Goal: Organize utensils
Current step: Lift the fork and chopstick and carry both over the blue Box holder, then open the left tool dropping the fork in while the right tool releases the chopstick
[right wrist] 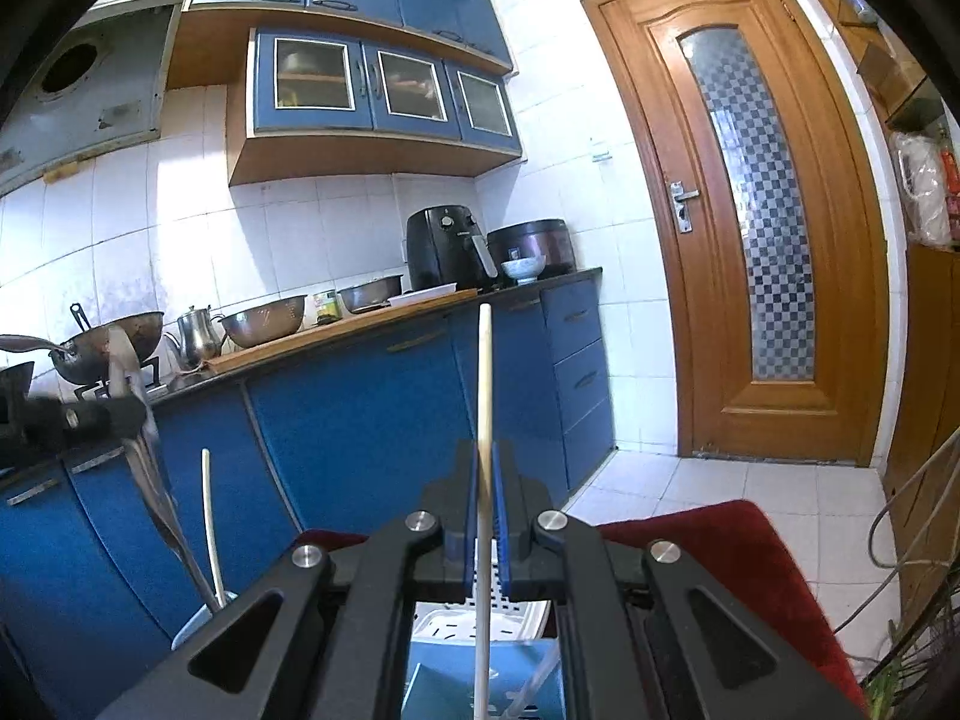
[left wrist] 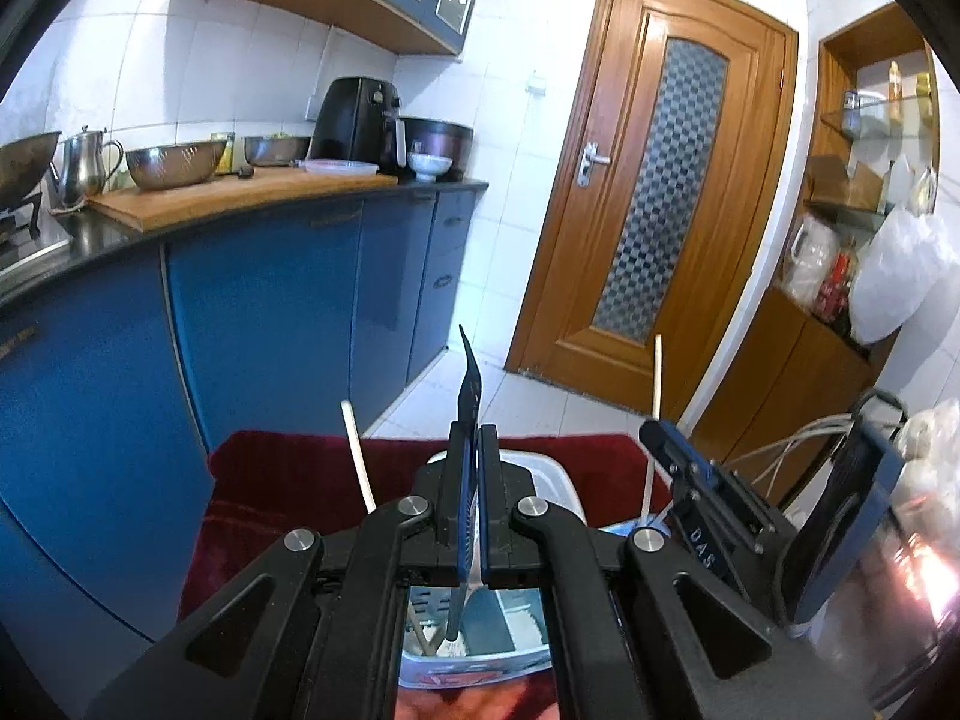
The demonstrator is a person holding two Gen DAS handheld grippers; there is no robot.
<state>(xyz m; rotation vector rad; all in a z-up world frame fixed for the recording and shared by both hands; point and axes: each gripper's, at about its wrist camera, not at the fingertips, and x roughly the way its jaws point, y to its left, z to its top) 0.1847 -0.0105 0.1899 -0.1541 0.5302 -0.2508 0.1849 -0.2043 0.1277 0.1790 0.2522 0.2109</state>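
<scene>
Left claw (left wrist: pixel 471 450) is clenched on a dark flat utensil (left wrist: pixel 470 384) standing upright over the white plastic basket (left wrist: pixel 555 474) on the red cloth (left wrist: pixel 288 468), while the right claw (right wrist: pixel 486 468) grips a pale chopstick (right wrist: pixel 485 372), upright over that same basket.

White-tiled walls (right wrist: pixel 198 228); blue cabinets (left wrist: pixel 264 324); wooden door (left wrist: pixel 654 192), patterned glass; pale floor tiles (right wrist: pixel 738 480); red mat (left wrist: pixel 288 468).
</scene>
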